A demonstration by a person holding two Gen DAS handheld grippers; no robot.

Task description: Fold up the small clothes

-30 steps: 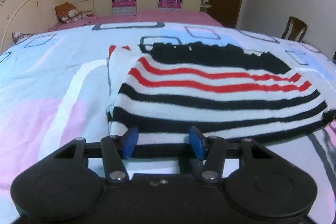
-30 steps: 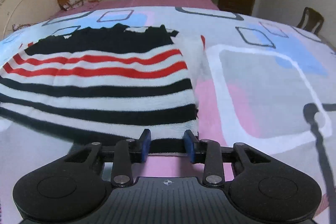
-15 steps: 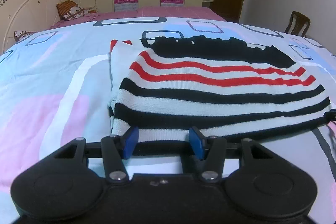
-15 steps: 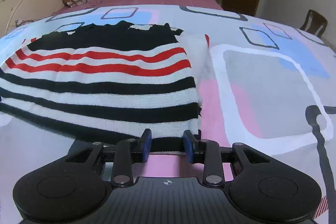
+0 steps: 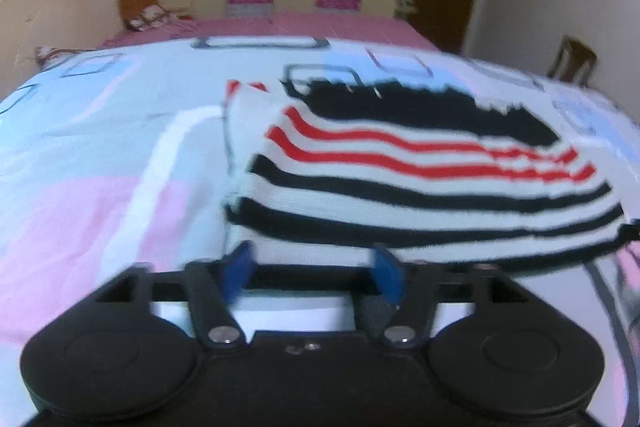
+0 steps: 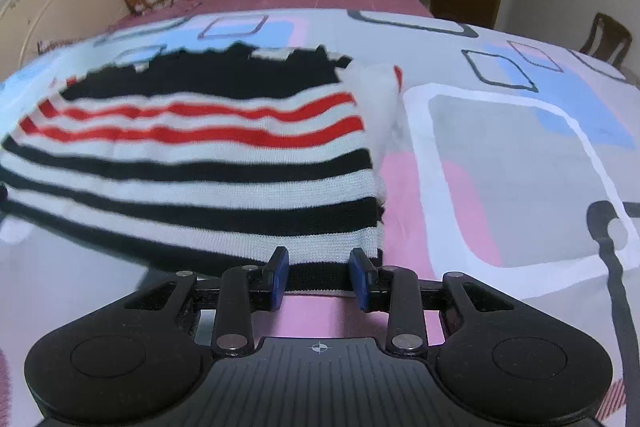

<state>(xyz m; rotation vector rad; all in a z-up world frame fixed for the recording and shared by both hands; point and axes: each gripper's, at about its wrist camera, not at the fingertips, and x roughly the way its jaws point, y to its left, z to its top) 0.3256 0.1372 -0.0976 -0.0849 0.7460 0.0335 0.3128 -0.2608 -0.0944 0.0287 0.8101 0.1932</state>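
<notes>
Both the left gripper (image 5: 310, 269) and right gripper (image 6: 319, 277) are opening off the soft, floppy sweater (image 6: 192, 163), best grabbed by its near corners.

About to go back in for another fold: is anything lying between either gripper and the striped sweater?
Nothing visible. The striped sweater has its near hem right at both the left gripper and the right gripper, whose jaws are opening around it. Only the patterned bedsheet surrounds it.

Both tongs, left (image 5: 314, 273) and right (image 6: 319, 278), are opening off the sweater (image 6: 192, 163) hem.
</notes>
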